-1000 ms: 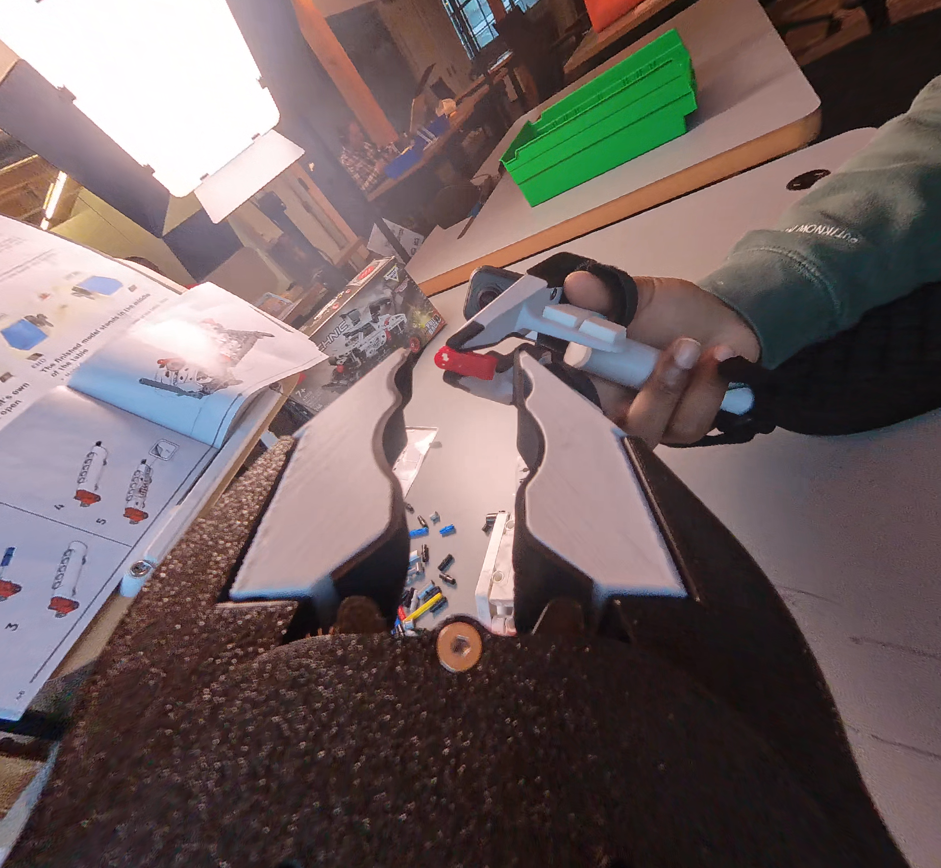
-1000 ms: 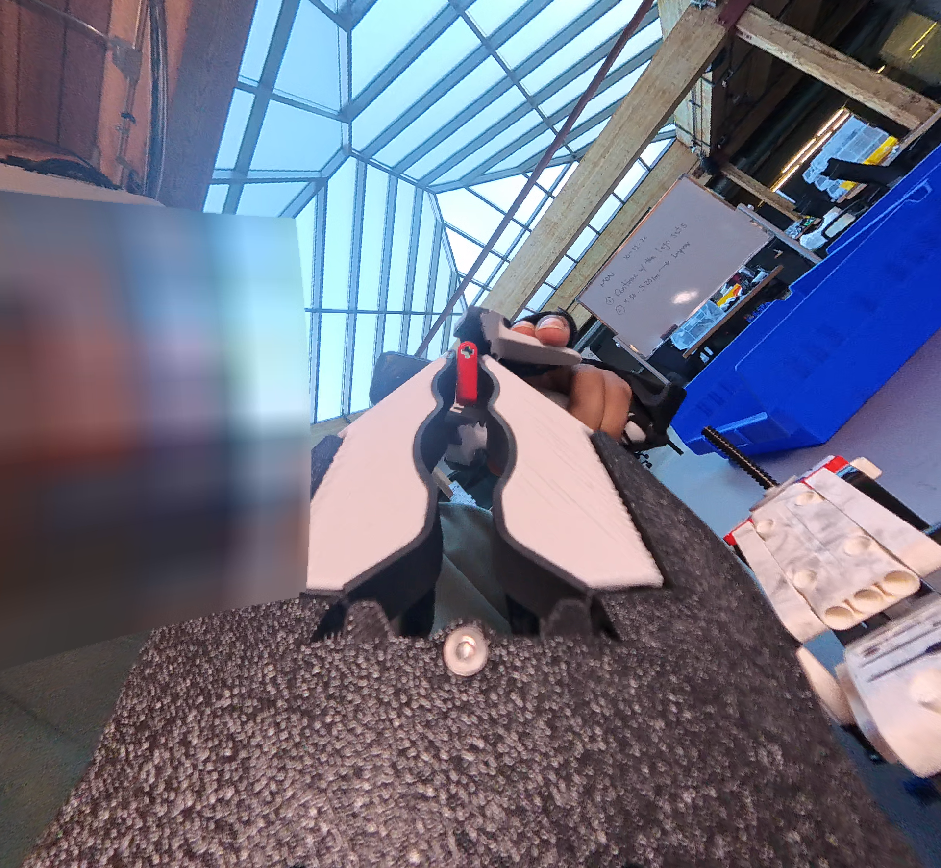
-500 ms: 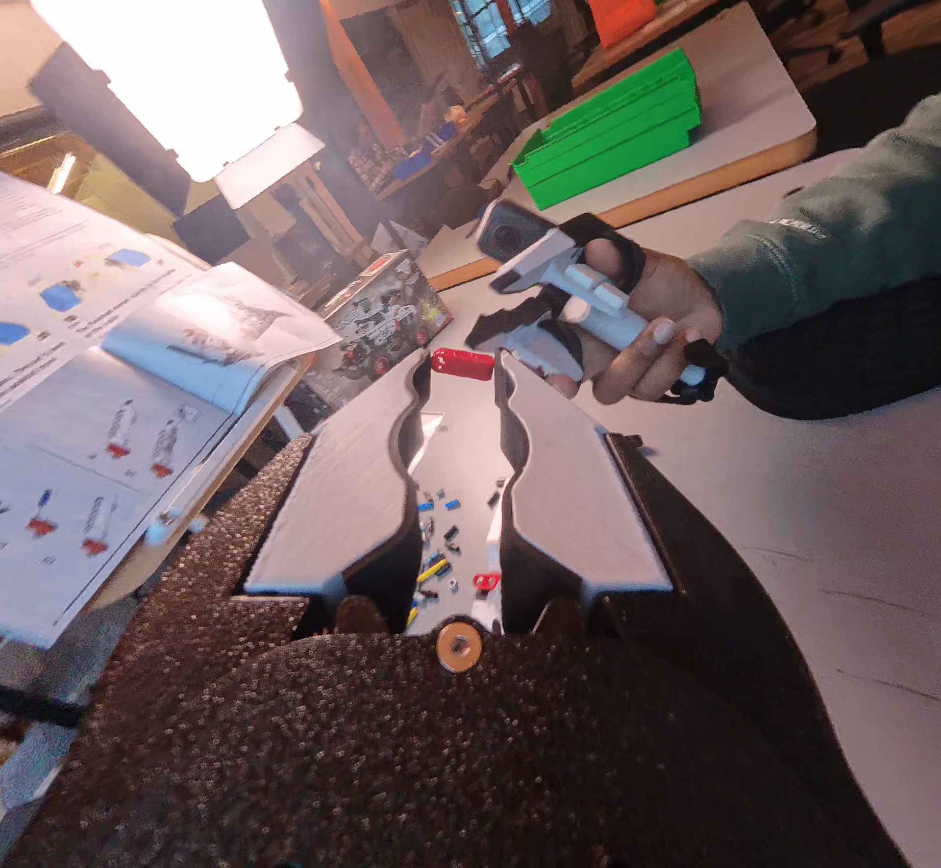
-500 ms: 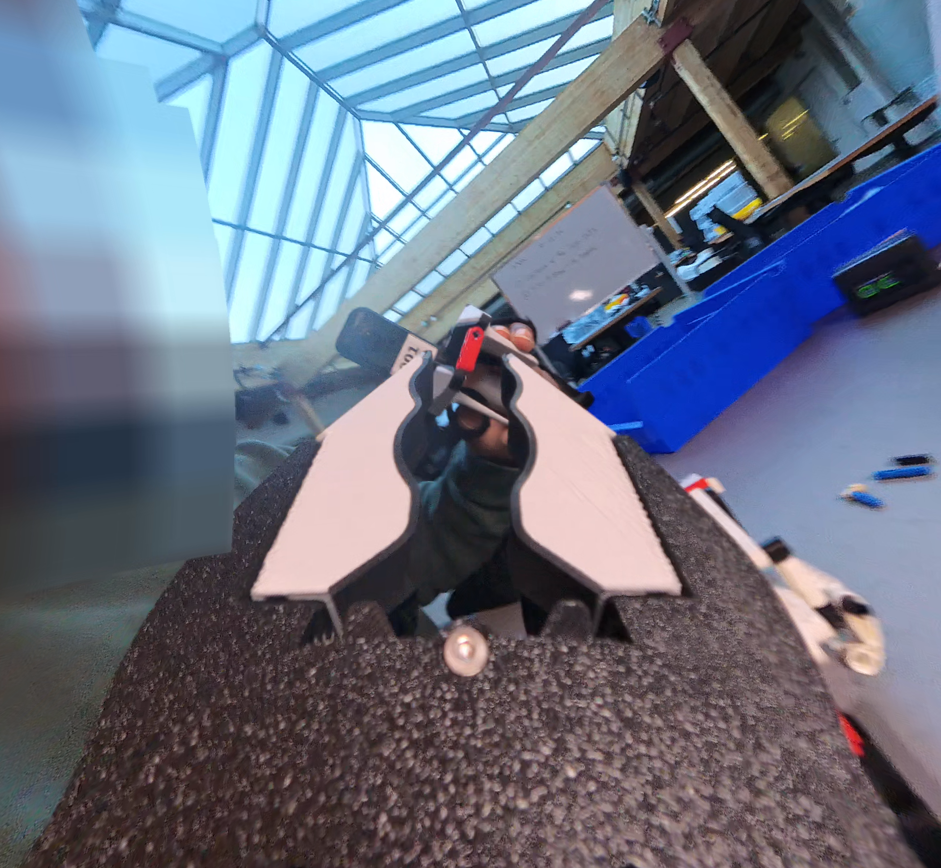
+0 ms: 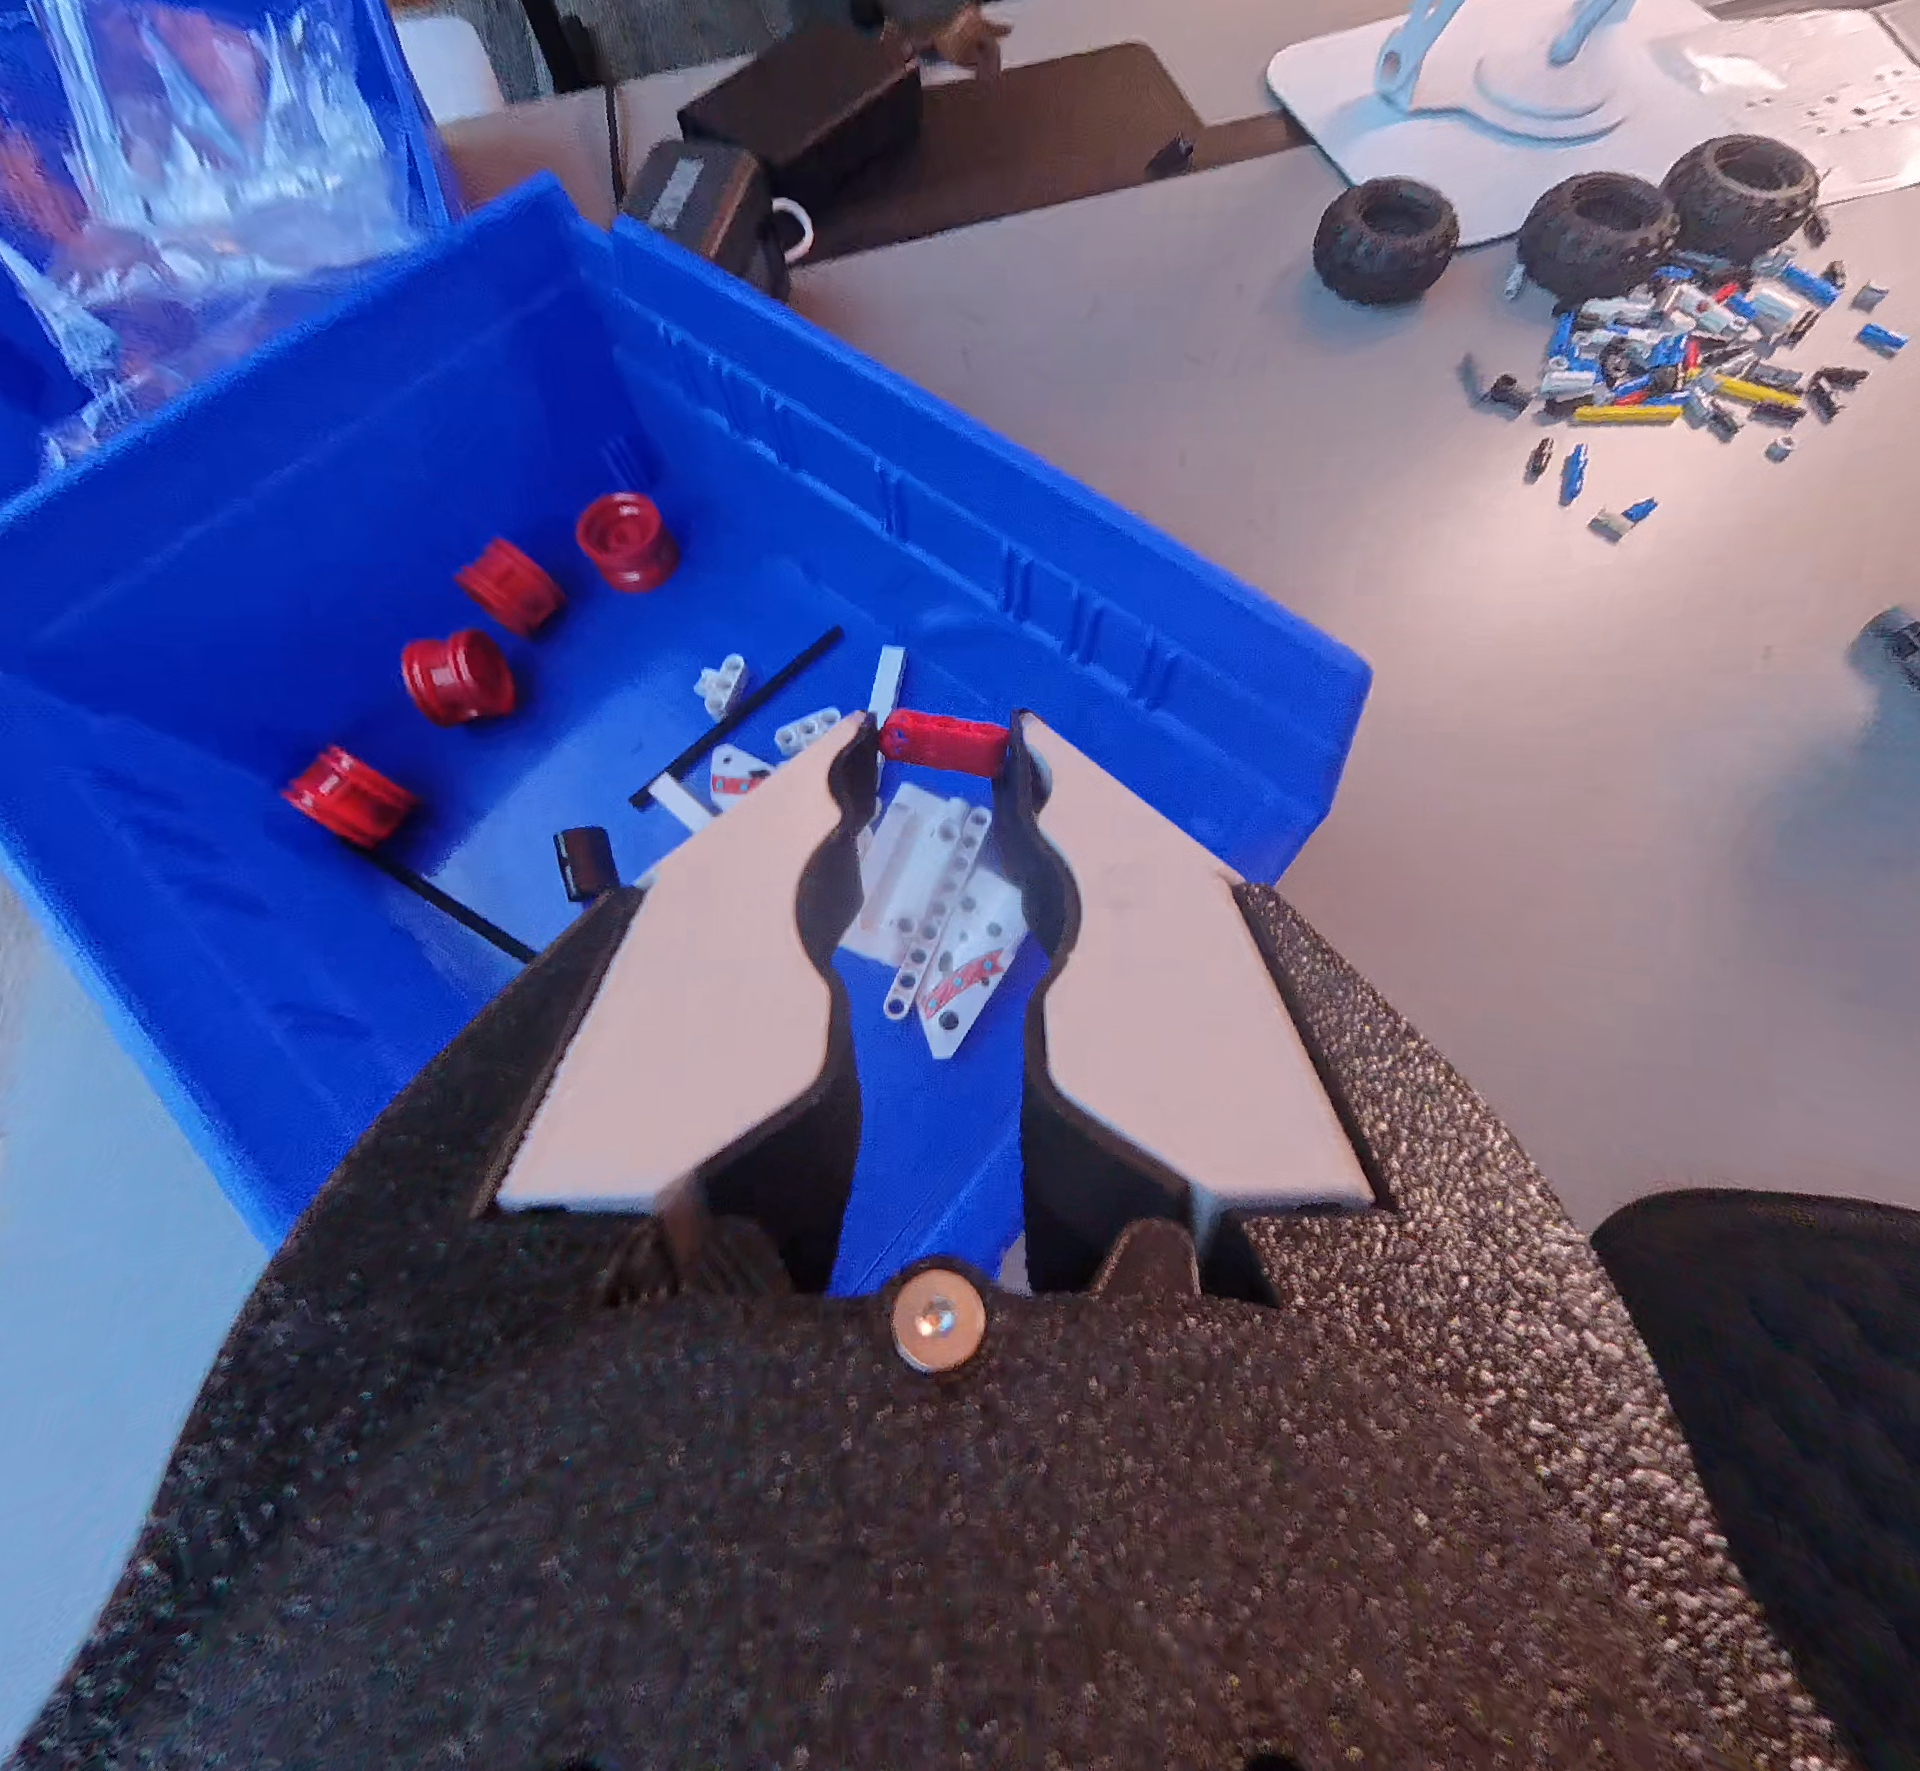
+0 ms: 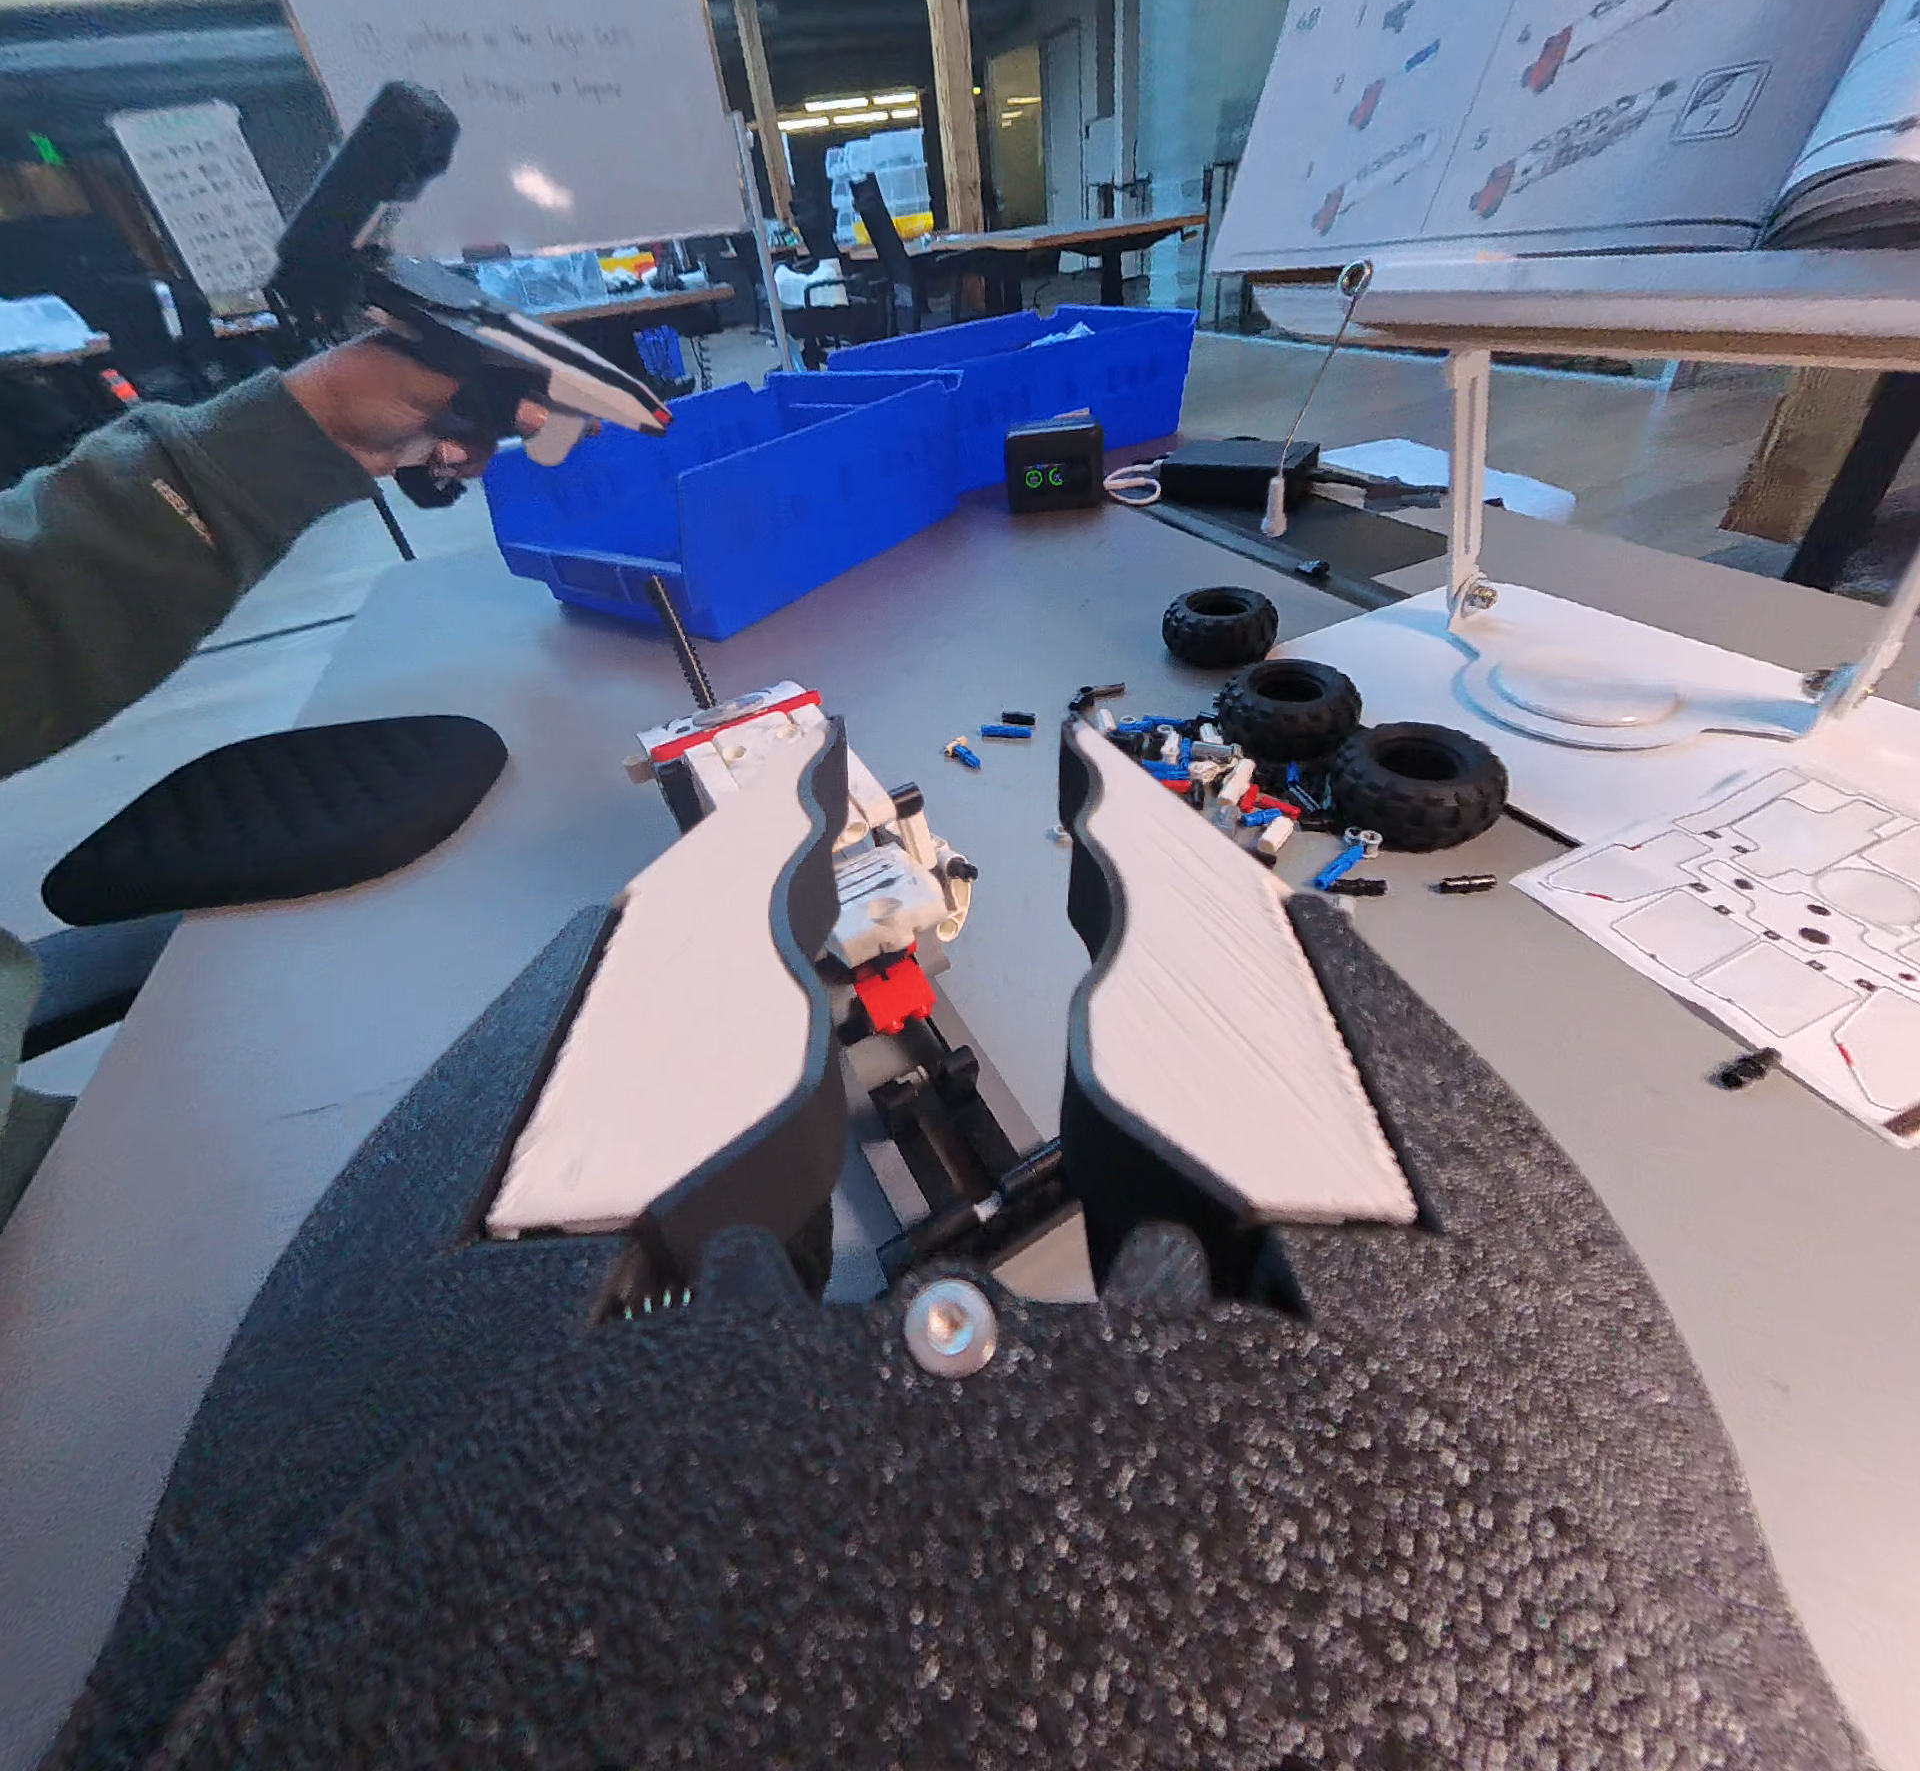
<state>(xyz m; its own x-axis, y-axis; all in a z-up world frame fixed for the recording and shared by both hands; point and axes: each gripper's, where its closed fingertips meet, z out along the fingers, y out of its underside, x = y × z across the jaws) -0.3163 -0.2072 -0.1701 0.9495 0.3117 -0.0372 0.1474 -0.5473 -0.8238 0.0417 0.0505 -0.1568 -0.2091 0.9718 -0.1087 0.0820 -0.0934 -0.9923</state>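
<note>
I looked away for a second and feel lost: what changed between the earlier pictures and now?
The left gripper swung away from the other gripper and now hangs over the blue bin, still clamping the small red piece. The right gripper tipped down from the ceiling toward the half-built model, jaws now open and empty.

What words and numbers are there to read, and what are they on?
I don't copy writing out; here is where it stands.
Big white whiteboard: handwriting, blurred.
Open white instruction booklet on its stand: step numbers, blurred.
Small black box with green lit signs: too small.
Grey-green sleeve: small print, blurred.
Small red brick piece in the left tongs: none.
</note>
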